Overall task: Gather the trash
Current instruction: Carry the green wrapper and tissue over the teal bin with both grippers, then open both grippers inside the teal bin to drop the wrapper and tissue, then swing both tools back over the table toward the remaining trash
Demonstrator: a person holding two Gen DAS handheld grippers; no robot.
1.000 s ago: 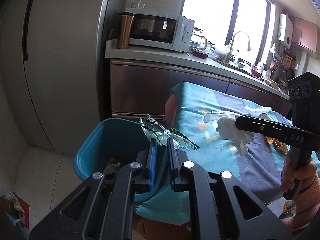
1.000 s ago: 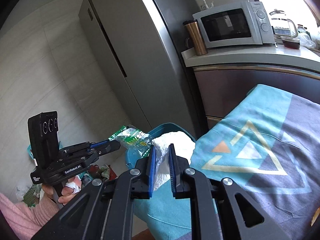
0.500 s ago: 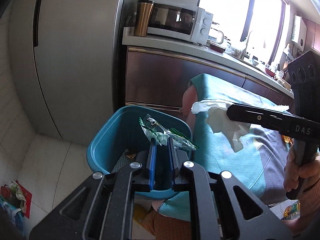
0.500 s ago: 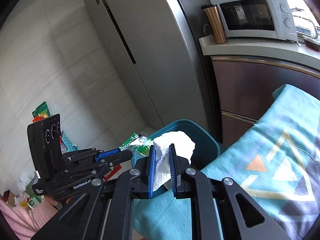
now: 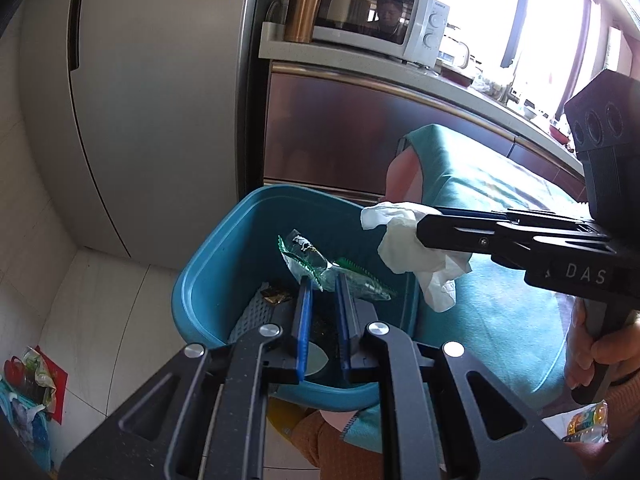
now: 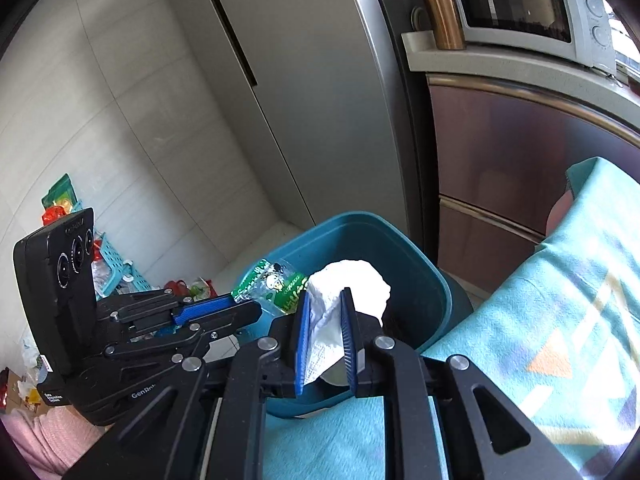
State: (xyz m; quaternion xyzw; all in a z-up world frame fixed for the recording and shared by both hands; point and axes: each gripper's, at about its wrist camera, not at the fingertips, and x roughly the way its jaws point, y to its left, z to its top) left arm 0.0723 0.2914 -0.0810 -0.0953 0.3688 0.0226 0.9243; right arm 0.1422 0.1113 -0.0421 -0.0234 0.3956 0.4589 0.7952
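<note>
My left hand-held gripper (image 5: 322, 292) pinches a green wrapper (image 5: 320, 266) and my right hand-held gripper (image 6: 326, 312) clamps a white tissue (image 6: 344, 286), both over the blue bin (image 5: 224, 264).

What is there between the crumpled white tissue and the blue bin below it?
Only air. In the left wrist view the tissue, pinched in the right gripper, hangs over the bin's rim without touching it.

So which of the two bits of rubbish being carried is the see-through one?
The green-printed plastic wrapper in the left gripper. The white crumpled tissue in the right gripper is opaque paper.
</note>
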